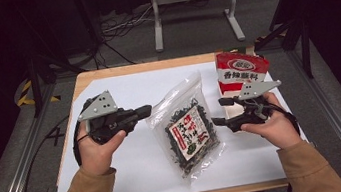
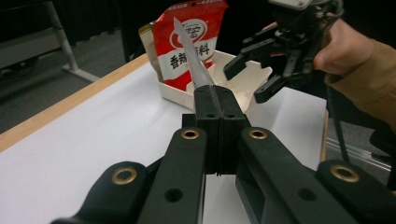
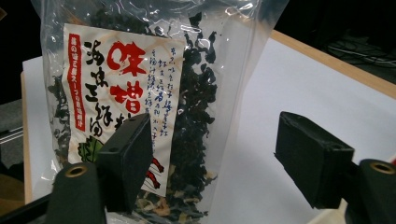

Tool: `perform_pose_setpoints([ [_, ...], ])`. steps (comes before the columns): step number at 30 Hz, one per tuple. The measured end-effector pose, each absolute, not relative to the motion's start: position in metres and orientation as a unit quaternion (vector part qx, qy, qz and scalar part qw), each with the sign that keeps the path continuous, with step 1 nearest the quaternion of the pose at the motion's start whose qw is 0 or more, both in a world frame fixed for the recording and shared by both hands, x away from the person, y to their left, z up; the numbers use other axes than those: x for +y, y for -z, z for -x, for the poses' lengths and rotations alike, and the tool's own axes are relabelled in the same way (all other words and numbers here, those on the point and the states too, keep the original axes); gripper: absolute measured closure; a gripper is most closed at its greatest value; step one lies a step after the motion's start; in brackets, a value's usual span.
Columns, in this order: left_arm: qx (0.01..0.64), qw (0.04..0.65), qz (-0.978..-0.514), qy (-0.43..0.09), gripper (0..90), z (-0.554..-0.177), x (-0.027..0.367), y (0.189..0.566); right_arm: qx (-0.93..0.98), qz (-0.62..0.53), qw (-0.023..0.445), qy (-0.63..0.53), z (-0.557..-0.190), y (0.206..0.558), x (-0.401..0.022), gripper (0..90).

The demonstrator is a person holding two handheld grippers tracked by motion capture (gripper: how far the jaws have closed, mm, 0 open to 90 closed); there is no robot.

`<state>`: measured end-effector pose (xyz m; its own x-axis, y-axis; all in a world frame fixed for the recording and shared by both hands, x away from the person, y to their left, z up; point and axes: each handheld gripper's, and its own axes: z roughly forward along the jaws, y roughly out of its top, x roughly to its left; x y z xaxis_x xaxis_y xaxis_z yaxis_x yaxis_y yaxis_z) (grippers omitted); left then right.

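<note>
A clear bag of dark dried seaweed (image 1: pixel 187 124) with a white and red label hangs tilted over the middle of the table. My left gripper (image 1: pixel 145 111) is shut on the bag's upper left edge. In the left gripper view that thin plastic edge (image 2: pixel 191 51) rises from between the closed jaws of the left gripper (image 2: pixel 218 100). My right gripper (image 1: pixel 220 111) is open just right of the bag. In the right gripper view the bag (image 3: pixel 140 93) stands close in front of the right gripper (image 3: pixel 212 144), behind its left jaw, with no pad pressing on it.
A red and white pouch (image 1: pixel 240 71) stands in a low white tray (image 2: pixel 175 93) at the table's far right, just behind the right gripper (image 2: pixel 250 79). A white sheet (image 1: pixel 133 167) covers the wooden table. Cables and a white stand (image 1: pixel 193 2) lie on the floor beyond.
</note>
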<state>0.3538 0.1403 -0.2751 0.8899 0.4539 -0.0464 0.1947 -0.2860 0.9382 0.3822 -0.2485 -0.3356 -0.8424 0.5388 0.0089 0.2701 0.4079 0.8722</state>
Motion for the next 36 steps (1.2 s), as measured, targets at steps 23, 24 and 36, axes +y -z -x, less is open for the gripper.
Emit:
perform_pose_setpoints([
  [23, 0.189, 0.579, -0.788, -0.088, 90.0, -0.342, 0.140, 0.271, 0.851, -0.143, 0.037, -0.504, -0.415, 0.350, -0.214, 19.7],
  [24, 0.190, 0.578, -0.788, -0.088, 90.0, -0.342, 0.140, 0.271, 0.853, -0.141, 0.037, -0.501, -0.416, 0.351, -0.212, 19.8],
  [36, 0.198, 0.582, -0.783, -0.099, 90.0, -0.341, 0.144, 0.269, 0.865, -0.123, -0.014, -0.486, -0.412, 0.345, -0.220, 62.0],
])
